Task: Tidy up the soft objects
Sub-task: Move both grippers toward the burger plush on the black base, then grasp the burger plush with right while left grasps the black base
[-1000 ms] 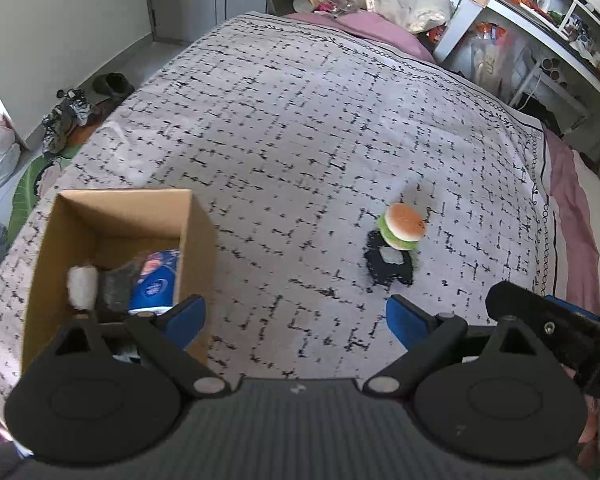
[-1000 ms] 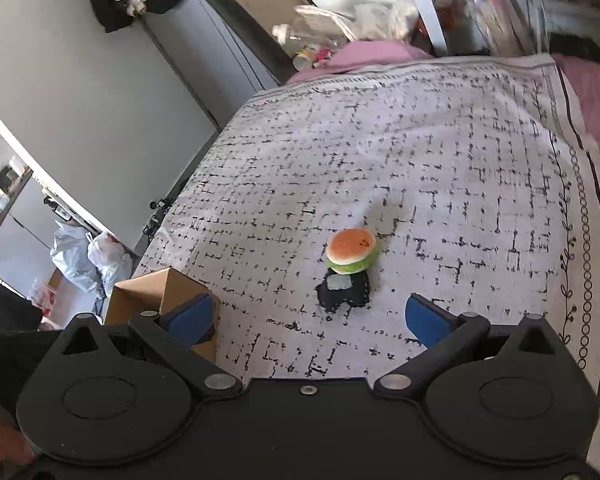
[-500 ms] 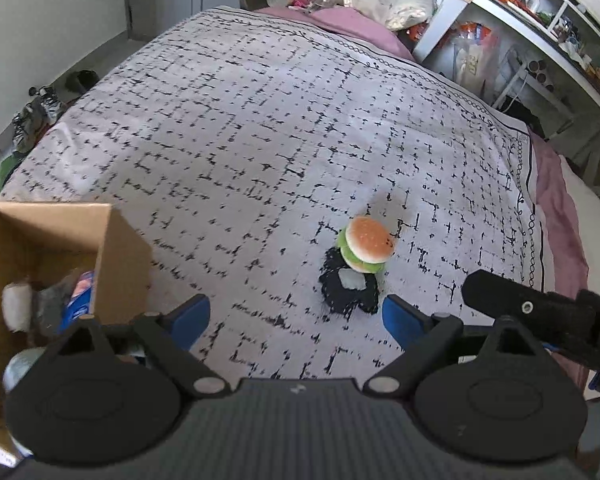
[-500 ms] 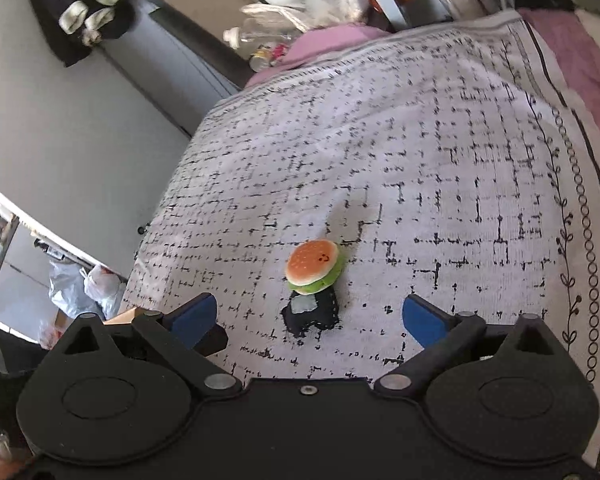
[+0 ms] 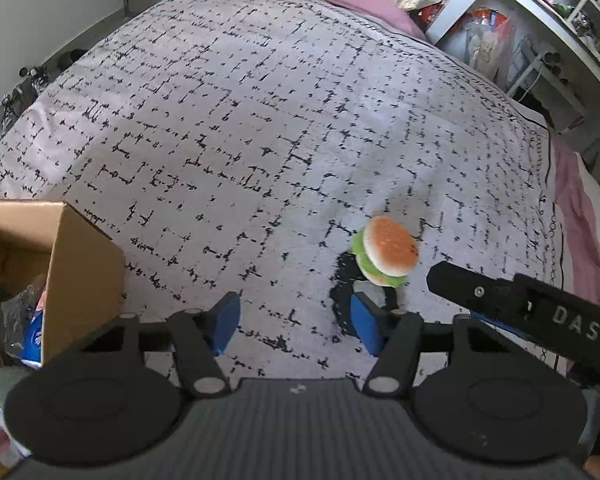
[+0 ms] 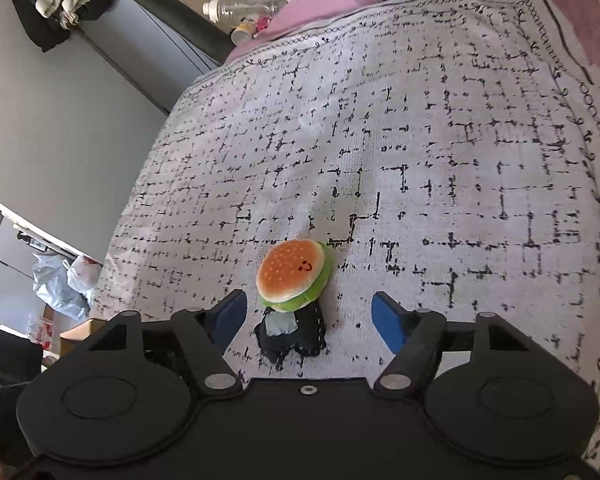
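Burger toy lies on the bed, leaning on a black toy. Right tool, spread and empty, brackets both, left of centre. Left tool, also spread, sits beside them; right is nearer.

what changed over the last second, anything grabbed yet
The right gripper moved in on the burger plush and black plush; the left gripper swung off the cardboard box. Nothing grabbed: both jaws stay open, both toys stay put.
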Demonstrator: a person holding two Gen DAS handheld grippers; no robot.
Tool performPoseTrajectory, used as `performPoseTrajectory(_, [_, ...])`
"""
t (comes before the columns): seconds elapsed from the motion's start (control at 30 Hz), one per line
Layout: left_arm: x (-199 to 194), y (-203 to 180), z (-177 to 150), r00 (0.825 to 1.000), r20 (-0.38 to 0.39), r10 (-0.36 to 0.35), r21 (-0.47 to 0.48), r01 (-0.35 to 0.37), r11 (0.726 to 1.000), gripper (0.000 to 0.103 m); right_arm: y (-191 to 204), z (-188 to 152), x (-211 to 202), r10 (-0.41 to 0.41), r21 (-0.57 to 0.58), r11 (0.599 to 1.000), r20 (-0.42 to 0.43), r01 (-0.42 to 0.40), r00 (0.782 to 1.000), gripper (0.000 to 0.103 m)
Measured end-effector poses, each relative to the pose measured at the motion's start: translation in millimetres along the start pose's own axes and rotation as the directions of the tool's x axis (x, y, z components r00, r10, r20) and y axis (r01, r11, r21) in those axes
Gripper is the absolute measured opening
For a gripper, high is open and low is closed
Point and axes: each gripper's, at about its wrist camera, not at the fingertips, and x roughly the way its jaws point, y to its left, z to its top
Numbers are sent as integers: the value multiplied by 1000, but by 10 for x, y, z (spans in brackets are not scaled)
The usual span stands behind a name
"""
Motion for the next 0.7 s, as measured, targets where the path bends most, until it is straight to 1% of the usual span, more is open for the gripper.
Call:
performPoseTrajectory(0.13, [76, 74, 44, 1000, -12, -3, -5, 3, 1000, 58, 47, 33, 110, -1, -28, 1000, 9, 1, 1000, 67])
performPoseTrajectory(0.2, [110, 85, 62, 1000, -23, -10, -2, 10, 1000, 58, 48, 52, 168, 23, -28, 999, 2, -23, 1000, 67])
performPoseTrajectory(0.27, [139, 87, 79, 1000, -27, -10, 4, 10, 1000, 58, 61, 67, 220, 30, -31, 999, -3, -30, 1000, 67])
performPoseTrajectory(0.37, [193, 103, 89, 999, -41, -13, -1, 13, 1000, 58, 107, 68, 308, 10, -66, 998, -2, -10, 1000, 67])
performPoseTrajectory(0.43, [221, 113, 98, 999, -48, -17, -1, 17, 1000, 58, 121, 65, 361, 0, -78, 997, -10, 0, 1000, 64])
performPoseTrajectory(0.47, [233, 113, 102, 999, -51, -17, 3, 17, 1000, 58, 126, 64, 381, 4, -77, 997, -15, -5, 1000, 56])
performPoseTrajectory(0.5, [243, 111, 108, 999, -52, -17, 8, 17, 1000, 58, 127, 63, 402, 10, -78, 997, -23, -12, 1000, 43])
performPoseTrajectory(0.57, [252, 106, 114, 999, -52, -17, 13, 18, 1000, 58, 116, 59, 426, 0, -80, 997, -29, -3, 1000, 29])
performPoseTrajectory(0.63, [265, 93, 124, 998, -54, -15, 15, 15, 1000, 58, 87, 61, 398, -15, -74, 997, -13, 14, 1000, 23])
performPoseTrajectory(0.7, [280, 72, 128, 998, -60, -13, 13, 13, 1000, 58, 28, 72, 366, -20, -51, 999, -3, 20, 1000, 21])
